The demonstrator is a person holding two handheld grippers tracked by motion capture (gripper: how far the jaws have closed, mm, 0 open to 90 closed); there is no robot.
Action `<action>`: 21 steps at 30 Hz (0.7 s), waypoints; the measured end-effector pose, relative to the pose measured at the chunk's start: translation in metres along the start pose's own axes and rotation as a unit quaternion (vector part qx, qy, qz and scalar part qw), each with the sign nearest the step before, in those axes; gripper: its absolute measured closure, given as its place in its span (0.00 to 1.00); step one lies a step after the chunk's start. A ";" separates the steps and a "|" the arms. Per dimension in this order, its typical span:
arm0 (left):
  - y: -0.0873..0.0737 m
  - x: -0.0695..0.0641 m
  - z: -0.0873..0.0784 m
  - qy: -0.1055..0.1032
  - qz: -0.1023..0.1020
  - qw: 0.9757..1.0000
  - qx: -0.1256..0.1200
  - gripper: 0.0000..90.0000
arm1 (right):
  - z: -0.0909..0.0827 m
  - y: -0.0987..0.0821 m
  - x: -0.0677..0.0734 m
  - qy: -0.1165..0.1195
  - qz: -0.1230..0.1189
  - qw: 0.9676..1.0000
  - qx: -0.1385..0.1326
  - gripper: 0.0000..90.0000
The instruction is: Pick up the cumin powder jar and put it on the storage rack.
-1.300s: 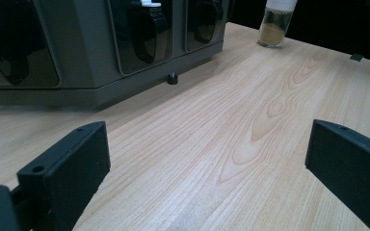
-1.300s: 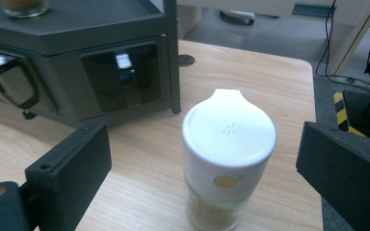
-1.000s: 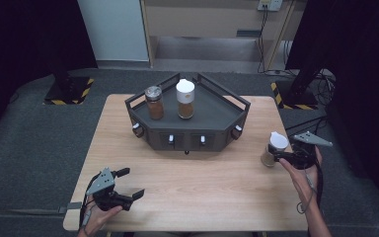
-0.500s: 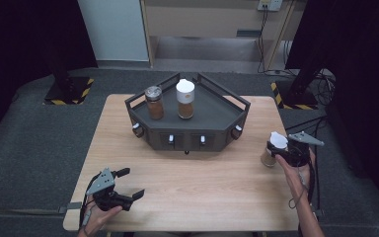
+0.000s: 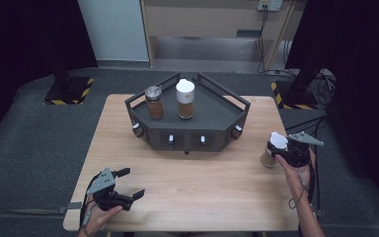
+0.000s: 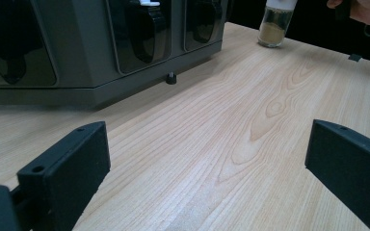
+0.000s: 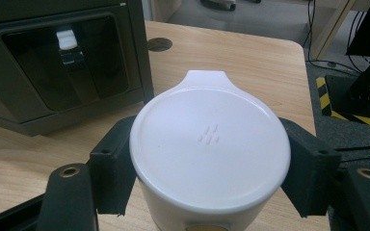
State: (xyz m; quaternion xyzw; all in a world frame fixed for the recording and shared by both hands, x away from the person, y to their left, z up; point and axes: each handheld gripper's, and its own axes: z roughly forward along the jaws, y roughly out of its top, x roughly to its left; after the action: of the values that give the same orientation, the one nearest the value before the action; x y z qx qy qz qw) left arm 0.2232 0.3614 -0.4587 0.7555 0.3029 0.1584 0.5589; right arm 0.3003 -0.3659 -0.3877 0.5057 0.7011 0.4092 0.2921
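- White plastic, the flip-top lid of a spice jar (image 7: 210,144) sits squarely between the right gripper's (image 7: 210,163) jaws, whose black pads press against the cap on both sides; the jaws have just been closing onto it.
- From the high view, that spice jar (image 5: 272,150) stands upright on the wooden table (image 5: 187,182) near its right edge, well apart from the dark rack (image 5: 190,118), with the right gripper (image 5: 292,151) clamped at its top.
- Brownish powder shows in the jar's clear lower part in the left gripper view (image 6: 273,26).
- On the rack's top stand two more jars: a metal-lidded one (image 5: 154,102) and a white-capped one (image 5: 185,98), just beside each other.
- Near the table's front left corner, the left gripper (image 5: 128,185) rests low in the person's hand, jaws spread wide with nothing but bare wood between them.
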 end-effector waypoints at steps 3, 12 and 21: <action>0.000 0.000 0.000 0.000 0.000 1.000 0.000 0.01 | -0.004 0.003 0.000 0.004 -0.003 1.000 -0.001 0.34; 0.000 0.000 0.000 -0.001 0.000 1.000 0.000 0.01 | -0.020 0.022 0.003 0.019 -0.022 1.000 -0.003 0.34; 0.000 0.000 0.000 -0.001 -0.001 1.000 0.000 0.01 | -0.036 0.042 0.008 0.044 -0.034 0.998 -0.003 0.34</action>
State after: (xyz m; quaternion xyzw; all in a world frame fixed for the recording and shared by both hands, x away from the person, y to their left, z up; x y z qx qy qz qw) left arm 0.2233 0.3616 -0.4585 0.7556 0.3030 0.1571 0.5591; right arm 0.2882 -0.3622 -0.3338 0.4621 0.7289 0.4229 0.2764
